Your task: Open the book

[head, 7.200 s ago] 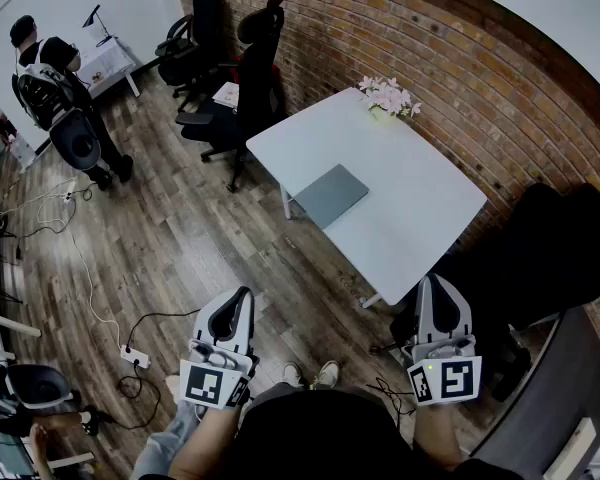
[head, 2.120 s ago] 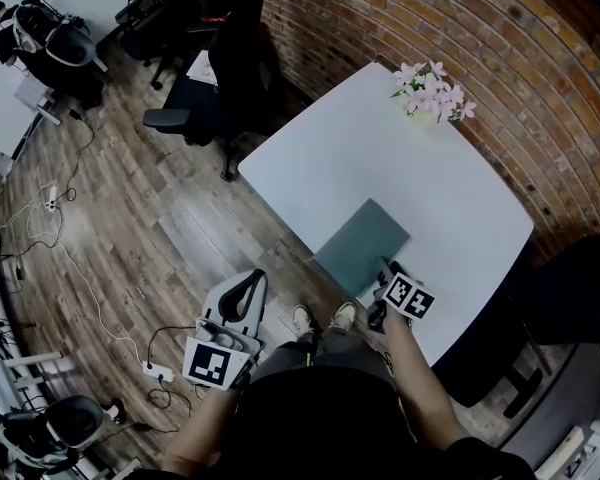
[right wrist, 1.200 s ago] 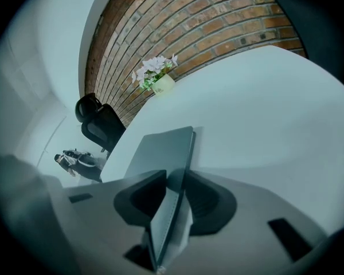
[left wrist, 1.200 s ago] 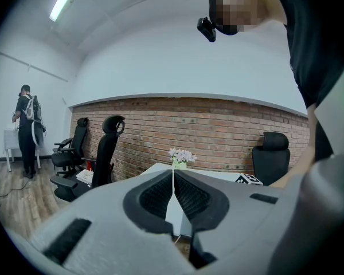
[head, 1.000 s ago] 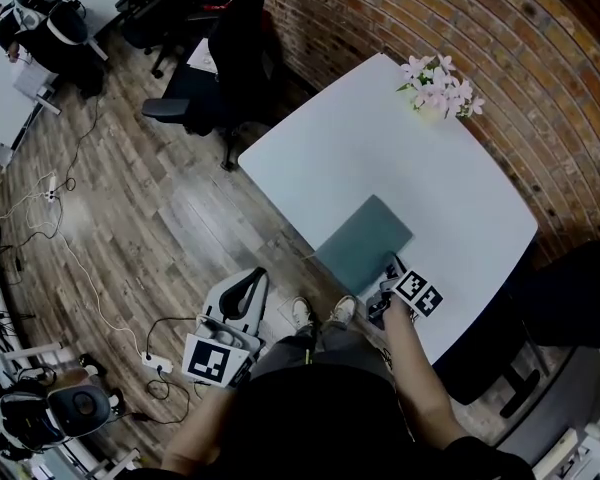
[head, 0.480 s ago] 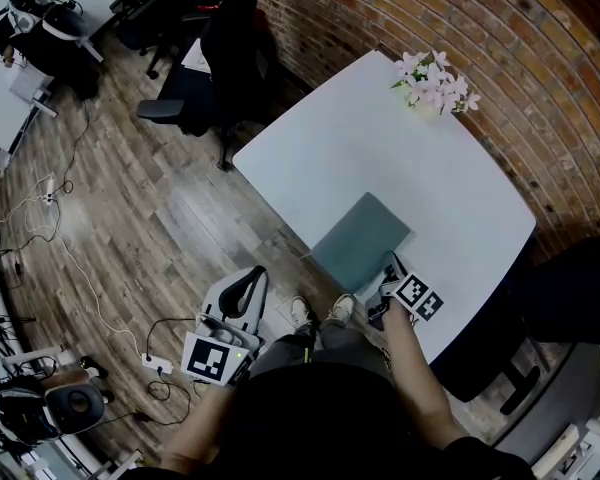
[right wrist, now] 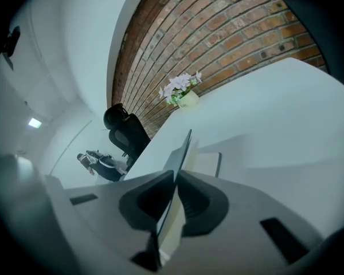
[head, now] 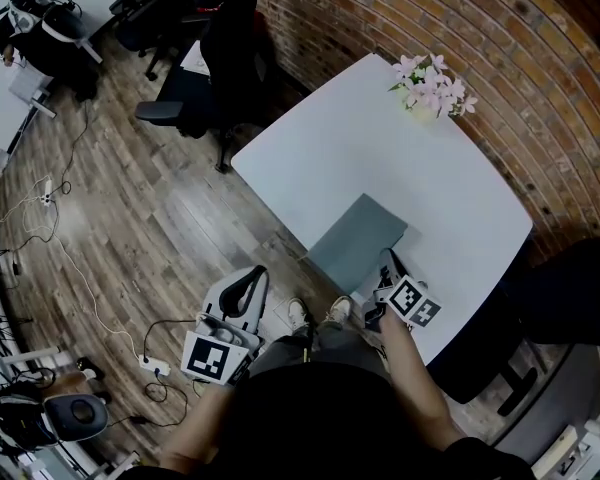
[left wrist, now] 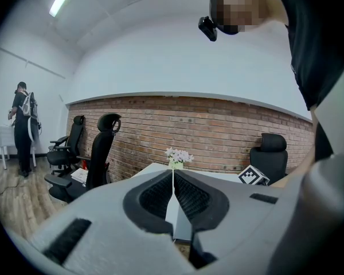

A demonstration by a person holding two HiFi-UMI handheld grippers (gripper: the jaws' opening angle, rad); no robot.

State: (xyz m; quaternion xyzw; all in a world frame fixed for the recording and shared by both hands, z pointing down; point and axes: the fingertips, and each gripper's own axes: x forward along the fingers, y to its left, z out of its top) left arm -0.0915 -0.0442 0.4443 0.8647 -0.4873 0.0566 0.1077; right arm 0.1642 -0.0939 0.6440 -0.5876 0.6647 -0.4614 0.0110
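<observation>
- Book (head: 358,243), grey-green on the outside, lies on the white desk (head: 380,138) close to the near edge, just in front of the person.
- The right tongs (right wrist: 176,179) are clenched on the near edge of the book's front cover (right wrist: 183,148). Their jaws have just been closing, with the thin cover between them.
- In the right gripper view the cover is tilted up off the pale pages (right wrist: 205,164), which lie flat on the desk.
- In the head view the right tongs reach onto the desk at the book's near right corner.
- The left tongs (head: 242,280) hang off the desk over the wooden floor (head: 110,198), left of the book and well apart from it.
- In the left gripper view their jaws are pressed together with nothing between them.
- Pink and white flowers (head: 430,80) stand at the desk's far edge, beside the brick wall (head: 480,28).
- Black office chairs (head: 225,63) stand on the floor past the desk's far left corner.
</observation>
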